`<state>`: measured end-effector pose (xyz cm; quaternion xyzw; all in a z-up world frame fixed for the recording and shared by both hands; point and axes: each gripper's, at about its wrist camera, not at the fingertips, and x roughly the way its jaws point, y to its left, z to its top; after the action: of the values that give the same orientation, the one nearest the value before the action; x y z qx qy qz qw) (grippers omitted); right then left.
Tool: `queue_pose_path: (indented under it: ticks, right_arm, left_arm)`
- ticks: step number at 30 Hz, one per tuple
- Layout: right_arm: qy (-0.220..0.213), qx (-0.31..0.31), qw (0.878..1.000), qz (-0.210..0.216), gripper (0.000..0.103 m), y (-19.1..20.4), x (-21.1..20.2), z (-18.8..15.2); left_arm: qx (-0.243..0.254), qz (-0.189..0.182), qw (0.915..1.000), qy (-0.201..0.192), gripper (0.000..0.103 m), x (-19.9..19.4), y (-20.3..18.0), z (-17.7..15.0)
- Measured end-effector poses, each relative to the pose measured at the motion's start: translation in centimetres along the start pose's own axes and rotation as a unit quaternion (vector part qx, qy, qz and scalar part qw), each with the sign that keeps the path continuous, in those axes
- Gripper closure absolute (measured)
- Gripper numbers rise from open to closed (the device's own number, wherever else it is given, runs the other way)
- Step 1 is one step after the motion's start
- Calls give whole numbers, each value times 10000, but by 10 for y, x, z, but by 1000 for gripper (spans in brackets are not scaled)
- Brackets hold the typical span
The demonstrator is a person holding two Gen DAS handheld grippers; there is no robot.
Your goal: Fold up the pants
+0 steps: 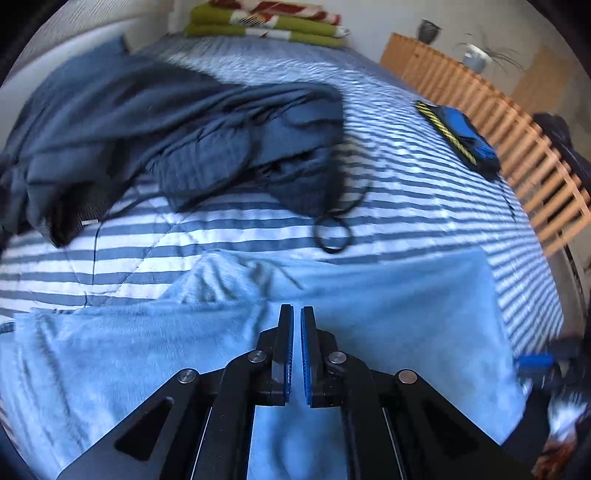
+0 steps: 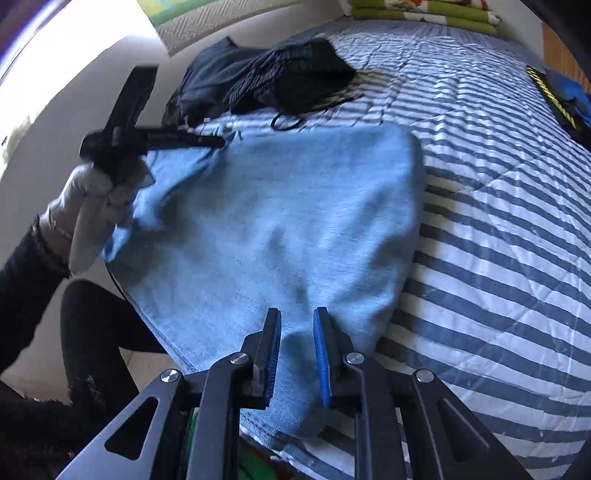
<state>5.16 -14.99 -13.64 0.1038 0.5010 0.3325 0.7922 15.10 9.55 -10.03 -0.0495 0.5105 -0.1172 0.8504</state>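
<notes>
While they lie spread on the striped bedspread [image 2: 498, 229], the light blue pants [image 2: 280, 229] look soft and rumpled; the right gripper [image 2: 295, 354] clamps a fold, the left gripper [image 1: 297, 354] is closed. No readable writing.

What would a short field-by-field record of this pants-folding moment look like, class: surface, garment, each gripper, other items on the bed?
surface: bed with blue and white striped quilt
garment: light blue pants lying on the quilt
left gripper: shut; nothing visibly between the pads
right gripper: shut on a raised fold of the pants
other clothing: dark blue pile further up the bed
small items: black loop, blue pouch with yellow-black strap
far end: folded green blankets
</notes>
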Motion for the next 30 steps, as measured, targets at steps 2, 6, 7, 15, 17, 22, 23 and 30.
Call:
queue_pose_path:
  ticks: [2,6,7,15,17,22,23,30]
  right_arm:
    - [-423,223,9986,-240,82,-12,-20,2]
    - [-792,502,9932,-686,78,-35,-39,3]
    - [-796,624,9925,-687,76,-40,-40,3]
    - [-690,1155,9905,-272,60,-63,-47,-9]
    - [-684,1303,9888,-243,60,-72,-49,-10]
    - [-588,1669,9840,215,60,-90,-46,-4]
    - [-574,1644,9844,261,60,-91,-44,0]
    - [-247,1499,9859,701,60,-85,-6,43]
  left_arm:
    - [281,-308,9991,-75,99,-18,-26,-11]
    - [884,-887,9921,-70,85,-35,-104,-47]
    - [1017,-1070,9890,-11,73,-33,-125,-58]
    - [1901,-1236,9723,576,41,14,-256,-117]
    - [2051,-761,9744,514,41,27,-273,-124]
    - [1836,-300,9812,513,42,42,-280,-125]
    - [1768,-266,9826,498,44,42,-279,-125]
    - [1635,-74,9864,179,79,38,-269,-134]
